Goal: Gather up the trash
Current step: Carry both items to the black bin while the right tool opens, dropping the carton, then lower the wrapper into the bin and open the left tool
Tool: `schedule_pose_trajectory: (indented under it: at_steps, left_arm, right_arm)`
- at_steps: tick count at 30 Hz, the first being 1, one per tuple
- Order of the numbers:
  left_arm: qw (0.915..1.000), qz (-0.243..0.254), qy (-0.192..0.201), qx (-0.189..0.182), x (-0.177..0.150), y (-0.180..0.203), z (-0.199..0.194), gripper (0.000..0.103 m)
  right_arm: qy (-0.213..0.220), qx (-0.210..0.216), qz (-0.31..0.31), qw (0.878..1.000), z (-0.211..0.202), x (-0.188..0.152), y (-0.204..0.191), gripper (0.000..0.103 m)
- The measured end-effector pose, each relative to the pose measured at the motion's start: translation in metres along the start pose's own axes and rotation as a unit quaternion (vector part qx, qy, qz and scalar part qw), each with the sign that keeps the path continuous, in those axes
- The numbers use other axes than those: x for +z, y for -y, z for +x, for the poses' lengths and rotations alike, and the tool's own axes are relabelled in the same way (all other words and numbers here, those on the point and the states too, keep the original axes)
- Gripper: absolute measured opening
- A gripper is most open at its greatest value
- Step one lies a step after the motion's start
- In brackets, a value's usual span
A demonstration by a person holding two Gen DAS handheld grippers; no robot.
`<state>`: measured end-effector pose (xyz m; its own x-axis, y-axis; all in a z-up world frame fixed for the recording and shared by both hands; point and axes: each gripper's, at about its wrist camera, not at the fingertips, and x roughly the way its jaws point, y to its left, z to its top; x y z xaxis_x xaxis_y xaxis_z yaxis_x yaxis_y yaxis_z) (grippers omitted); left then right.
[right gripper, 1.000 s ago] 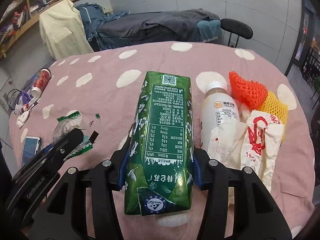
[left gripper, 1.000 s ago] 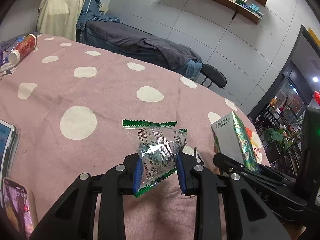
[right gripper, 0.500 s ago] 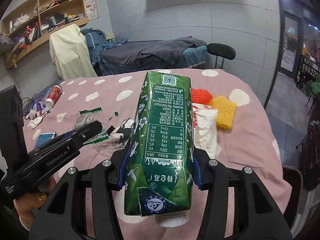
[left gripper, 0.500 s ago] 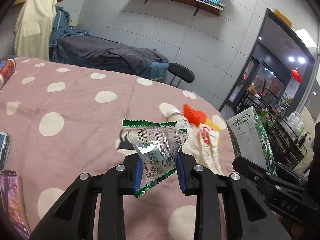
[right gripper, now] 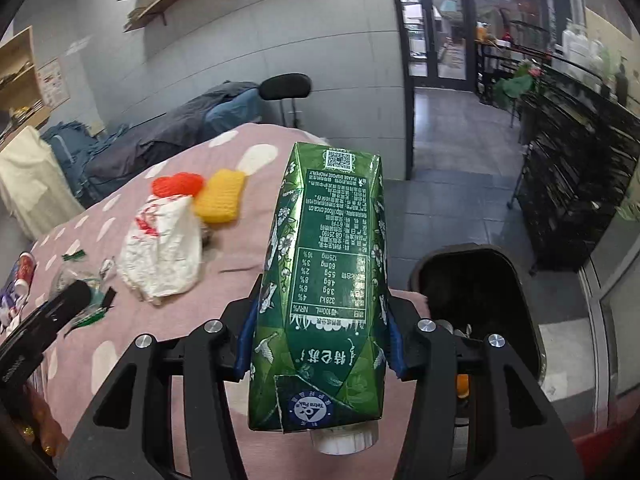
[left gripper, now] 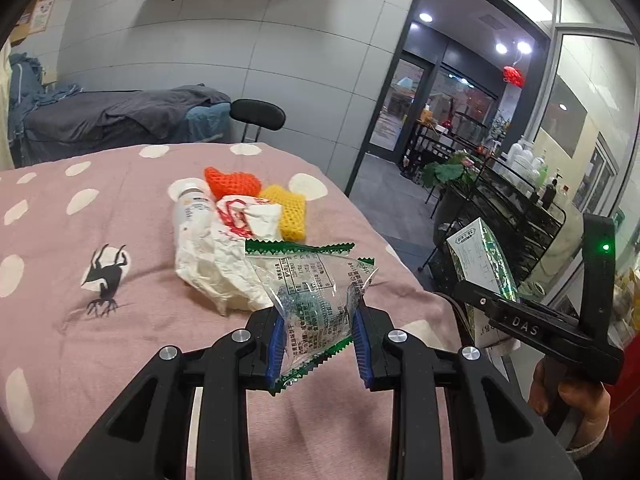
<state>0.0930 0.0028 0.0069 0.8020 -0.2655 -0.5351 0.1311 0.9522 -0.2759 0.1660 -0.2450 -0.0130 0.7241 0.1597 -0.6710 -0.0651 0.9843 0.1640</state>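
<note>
Pink spotted tablecloth (left gripper: 132,216) carries crumpled white paper (left gripper: 224,264) and 2 foam nets. Left gripper (left gripper: 318,340) pinches a clear snack wrapper (left gripper: 312,292); right gripper (right gripper: 320,344) clamps a green carton (right gripper: 328,280) near the black bin (right gripper: 476,280).

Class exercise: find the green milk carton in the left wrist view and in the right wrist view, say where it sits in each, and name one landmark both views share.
Left wrist view: the green milk carton shows at the right edge, clamped in the right gripper.
Right wrist view: it fills the centre, upside down, between the blue pads.
Shared landmark: the yellow foam net on the pink tablecloth.
</note>
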Motion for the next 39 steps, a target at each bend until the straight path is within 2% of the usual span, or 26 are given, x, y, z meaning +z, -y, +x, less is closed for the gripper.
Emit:
schedule_pose_trajectory:
  at_steps: [6, 13, 20, 29, 36, 39]
  left_arm:
    - [0.9988, 0.033, -0.02, -0.03, -0.004, 0.034, 0.019, 0.028]
    - [0.9953, 0.067, -0.045, -0.053, -0.008, 0.064, 0.04, 0.028]
    - [0.9919, 0.081, -0.067, -0.07, -0.011, 0.083, 0.057, 0.028]
    - [0.9861, 0.101, -0.093, -0.094, -0.015, 0.109, 0.074, 0.028]
    - [0.9793, 0.117, -0.116, -0.117, -0.017, 0.132, 0.091, 0.028]
    - [0.9739, 0.13, -0.131, -0.132, -0.017, 0.146, 0.101, 0.028]
  right_arm:
    - [-0.03, -0.059, 0.065, 0.996, 0.022, -0.012, 0.069, 0.051]
    - [-0.09, -0.12, 0.12, 0.981, 0.069, -0.035, 0.142, 0.051]
    - [-0.161, -0.128, 0.156, 0.966, 0.123, -0.057, 0.191, 0.051]
    - [-0.196, -0.13, 0.181, 0.955, 0.158, -0.074, 0.212, 0.052]
    - [-0.191, -0.136, 0.189, 0.953, 0.154, -0.079, 0.218, 0.052]
    - [-0.175, -0.142, 0.193, 0.955, 0.14, -0.08, 0.216, 0.052]
